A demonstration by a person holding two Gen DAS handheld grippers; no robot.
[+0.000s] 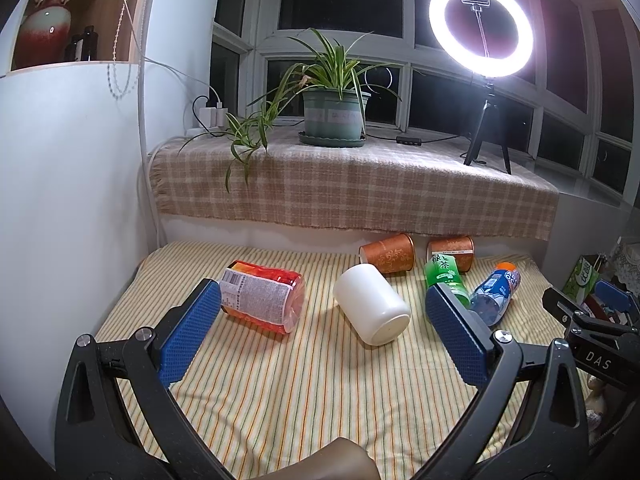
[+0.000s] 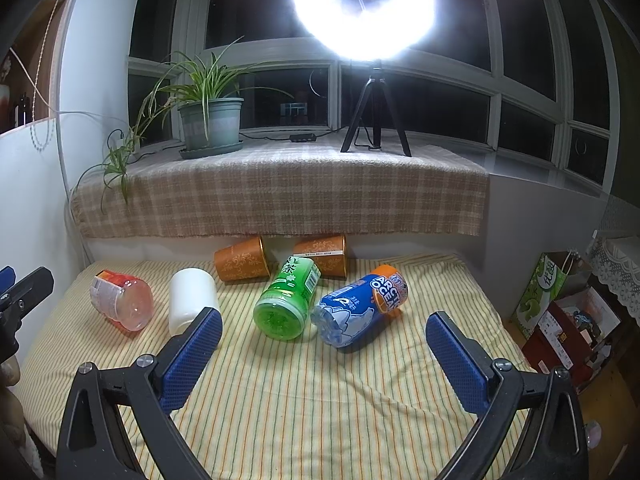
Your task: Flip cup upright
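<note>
Left wrist view: the left tool hangs released above a striped cloth, its blue pads spread wide and gripping nothing. Between them, farther off, the white cup lies on its side, closed base toward the camera and mouth pointing away. A red-labelled cup lies just to its left, two orange cups behind it, and a green tea cup and blue cup to its right. All are toppled (which one the task means is not certain; the white cup sits most squarely ahead). The likely trouble is rolling: a smooth round wall on soft cloth may slide off if one pad arrives first.

Right wrist view: the right tool is likewise spread and empty, facing the green tea cup and the blue cup, which lie nearly touching, bottoms forward. The white cup lies behind the left pad. The crowding is the hazard here: a pad closing on either cup could nudge its neighbour, and a cup swung upright could knock the orange cups close behind. Glare from the ring light washes out the window.
</note>
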